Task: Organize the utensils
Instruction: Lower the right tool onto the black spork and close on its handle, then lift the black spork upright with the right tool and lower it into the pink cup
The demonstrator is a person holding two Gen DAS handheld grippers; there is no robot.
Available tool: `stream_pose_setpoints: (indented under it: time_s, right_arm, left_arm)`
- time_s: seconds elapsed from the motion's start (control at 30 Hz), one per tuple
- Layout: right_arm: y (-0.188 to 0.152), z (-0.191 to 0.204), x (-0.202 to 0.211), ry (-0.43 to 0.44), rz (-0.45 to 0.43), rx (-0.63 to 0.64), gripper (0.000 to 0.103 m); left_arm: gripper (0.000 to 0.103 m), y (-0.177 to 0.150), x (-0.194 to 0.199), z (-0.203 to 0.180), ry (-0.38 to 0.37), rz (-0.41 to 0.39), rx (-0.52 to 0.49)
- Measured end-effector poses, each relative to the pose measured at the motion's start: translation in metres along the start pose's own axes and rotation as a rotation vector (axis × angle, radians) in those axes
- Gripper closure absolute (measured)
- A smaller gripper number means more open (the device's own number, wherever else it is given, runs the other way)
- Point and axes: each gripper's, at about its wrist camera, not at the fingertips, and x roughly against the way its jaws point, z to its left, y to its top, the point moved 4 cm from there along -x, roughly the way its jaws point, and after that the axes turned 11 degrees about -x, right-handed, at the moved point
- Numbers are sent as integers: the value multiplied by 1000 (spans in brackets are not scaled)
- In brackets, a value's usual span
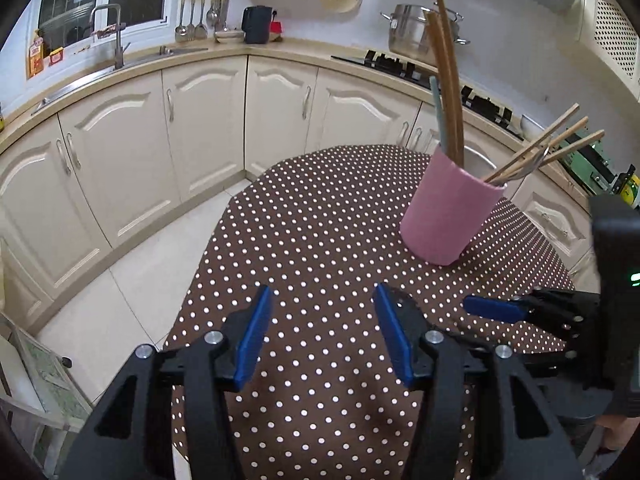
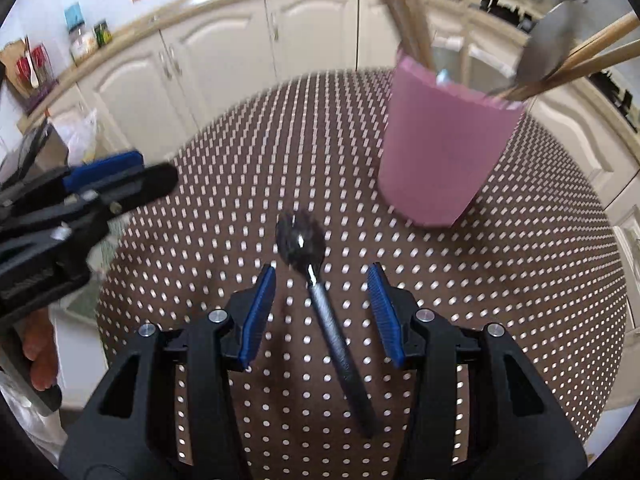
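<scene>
Left wrist view: left gripper [image 1: 322, 332] over bare dotted surface [image 1: 320, 220], fingers apart, nothing between them; right of it, pink cup [image 1: 448, 216] already stuffed with wooden utensils. Right wrist view: spoon [image 2: 320, 276] flat on the cloth, bowl toward the cup, handle running back between the fingers of the right gripper [image 2: 322, 316], spread and not touching it. Likely light, stiff, slick metal, lying low; best pinched across the textured handle, near the neck.
</scene>
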Motion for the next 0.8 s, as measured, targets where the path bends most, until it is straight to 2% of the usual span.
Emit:
stream_pose_setpoints:
  time_s: [0.17,0.27,0.33,0.37,0.53,0.67,0.8]
  right_arm:
    - [-3,4,-23,-28,90,6,57]
    - [1,5,-29,-35,110,7,60]
    - [6,8,-32,-41,120,9,73]
    - [8,10,-35,-42,127,14,74]
    - [23,19,-43,-37,141,29,91]
    - [25,18,-42,-5,107,8,91]
    - [27,15,-16,50,-9,-19,91]
  left_arm:
    - [50,3,-2,-6,2,3,-22]
    - [50,2,-1,-9,0,3,-25]
    - [50,3,-1,-10,0,4,-24]
    - [50,3,-2,-10,-1,5,-24]
    - [50,6,-2,-12,3,-1,-16]
    - [50,9,-1,-9,10,-15,3]
    - [50,13,-1,-5,11,-31,29]
